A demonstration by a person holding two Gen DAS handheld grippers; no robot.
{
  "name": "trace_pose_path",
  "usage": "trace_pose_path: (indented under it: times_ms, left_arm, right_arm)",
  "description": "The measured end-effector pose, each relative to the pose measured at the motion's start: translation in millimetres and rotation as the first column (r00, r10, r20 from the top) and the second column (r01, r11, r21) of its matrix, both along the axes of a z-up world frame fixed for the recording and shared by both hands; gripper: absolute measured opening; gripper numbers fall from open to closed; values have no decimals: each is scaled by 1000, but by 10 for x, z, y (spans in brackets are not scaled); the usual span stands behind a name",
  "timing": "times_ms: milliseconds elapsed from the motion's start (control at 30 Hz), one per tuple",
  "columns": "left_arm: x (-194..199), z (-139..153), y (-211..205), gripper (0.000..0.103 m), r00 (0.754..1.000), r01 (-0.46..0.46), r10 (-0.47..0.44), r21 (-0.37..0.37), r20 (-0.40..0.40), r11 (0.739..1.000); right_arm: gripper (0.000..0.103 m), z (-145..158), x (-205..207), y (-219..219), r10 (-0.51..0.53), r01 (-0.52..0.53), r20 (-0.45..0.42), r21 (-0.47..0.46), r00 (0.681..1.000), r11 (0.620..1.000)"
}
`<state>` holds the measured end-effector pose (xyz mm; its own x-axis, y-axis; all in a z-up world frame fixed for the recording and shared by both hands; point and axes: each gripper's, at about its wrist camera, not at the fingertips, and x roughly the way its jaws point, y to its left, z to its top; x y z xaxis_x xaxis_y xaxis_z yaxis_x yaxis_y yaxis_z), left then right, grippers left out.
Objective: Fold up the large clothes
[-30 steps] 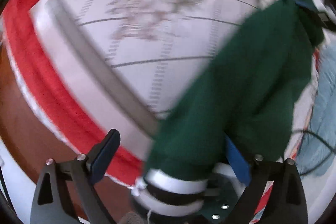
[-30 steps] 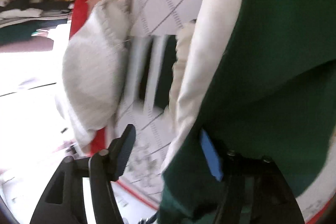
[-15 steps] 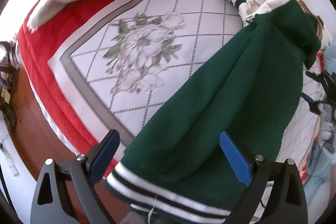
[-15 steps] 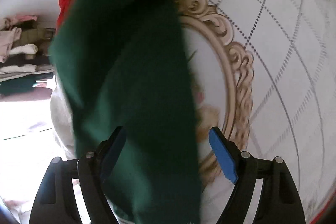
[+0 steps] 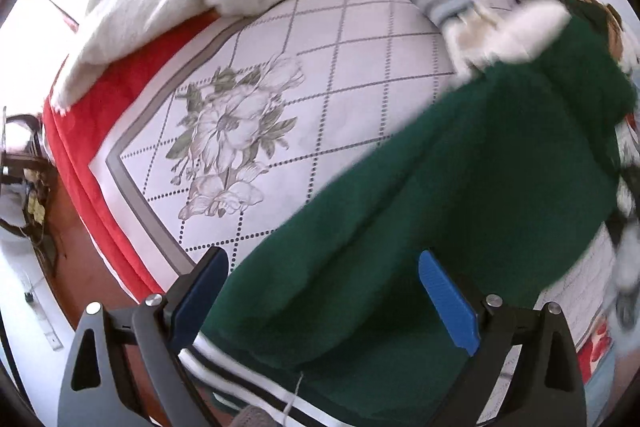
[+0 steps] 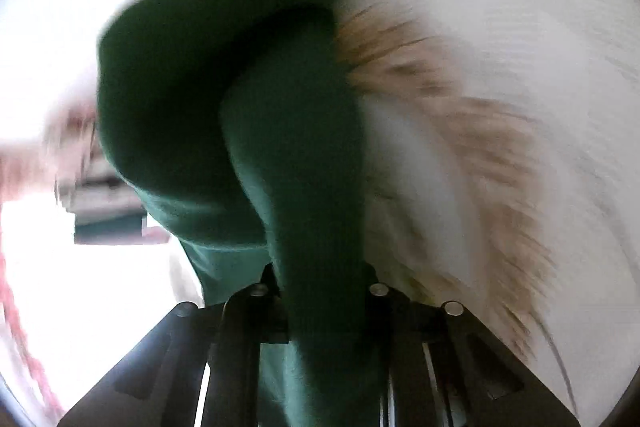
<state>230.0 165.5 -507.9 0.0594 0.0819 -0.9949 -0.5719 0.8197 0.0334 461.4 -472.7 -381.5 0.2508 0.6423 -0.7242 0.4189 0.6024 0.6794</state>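
Left wrist cam looks straight down at the green garment [image 5: 420,227] from fairly high, bedspread [image 5: 340,67] stretching beyond it. Right wrist cam sits jammed right up against that green garment [image 6: 280,147], angled downward, heavily blurred. Only the garment shows in both.

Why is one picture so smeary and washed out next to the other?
Right wrist view: heavy motion blur, left side blown out white, only the green garment readable. Left wrist view: sharper, the floral bedspread crisp, slight blur at the right edge, fisheye bending the grid lines.
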Motion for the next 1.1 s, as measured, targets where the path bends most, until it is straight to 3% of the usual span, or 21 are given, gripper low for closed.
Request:
trace_pose_path:
  times_ms: [67, 200, 267, 367, 400, 467, 533, 600, 700, 800, 900, 933, 967, 1033, 1100]
  left_arm:
    - [21, 80, -75, 97, 1000, 14, -14, 7, 7, 1000]
    - [48, 119, -275, 97, 998, 58, -58, 4, 2, 998]
    - [75, 91, -402, 97, 996, 91, -91, 4, -11, 996]
    - [116, 45, -652, 97, 987, 156, -155, 25, -34, 987]
    - [127, 66, -761, 97, 984, 176, -175, 25, -32, 984]
    - [155, 73, -944, 97, 978, 208, -208, 21, -28, 978]
    - [209, 86, -1160, 97, 970, 241, -240, 4, -20, 971]
    - [286, 84, -1370, 97, 964, 266, -267, -6, -14, 964]
    - [401, 45, -1561, 97, 963, 271, -271, 16, -7, 962]
    - [558, -118, -1699, 97, 969, 246, -246, -9, 2, 969]
    - [704, -345, -1763, 97, 974, 225, -225, 0, -19, 974]
    - [742, -427, -1771, 97, 975, 223, -222, 8, -31, 975]
    - [784, -547, -1770, 97, 975, 219, -218, 10, -51, 976]
    - [831, -756, -1746, 98, 974, 207, -208, -17, -86, 978]
    - [836, -898, -1670, 100, 979, 175, -179, -45, -96, 984]
  right_arm:
    - [14, 243, -553, -584, -174, 171, -40, -72, 984, 983]
    - [16, 615, -1542, -1370, -300, 263, -124, -249, 946, 932]
    - [25, 618, -1952, -1638, -268, 195, -244, -283, 932, 939]
    - [42, 476, -2270, -1791, -187, 104, -425, -211, 886, 972]
    - [45, 453, -2297, -1784, -159, 77, -447, -196, 880, 978]
    - [57, 727, -2298, -1853, -86, -14, -446, -216, 891, 976]
    - [59, 985, -2259, -1871, -31, -78, -423, -238, 906, 968]
    - [68, 1323, -2216, -1842, 26, -144, -396, -271, 918, 952]
    - [69, 1650, -1931, -1789, 141, -255, -360, -294, 922, 921]
    - [73, 1807, -1392, -1301, 307, -396, -281, -356, 909, 846]
    - [74, 1877, -725, -900, 467, -507, -202, -425, 861, 750]
    - [74, 1795, -535, -775, 526, -558, -203, -420, 826, 715]
    - [74, 1669, -299, -583, 588, -627, -238, -427, 773, 651]
    - [73, 1372, 5, -273, 636, -686, -280, -433, 719, 584]
    - [65, 995, 185, -28, 697, -773, -361, -433, 619, 462]
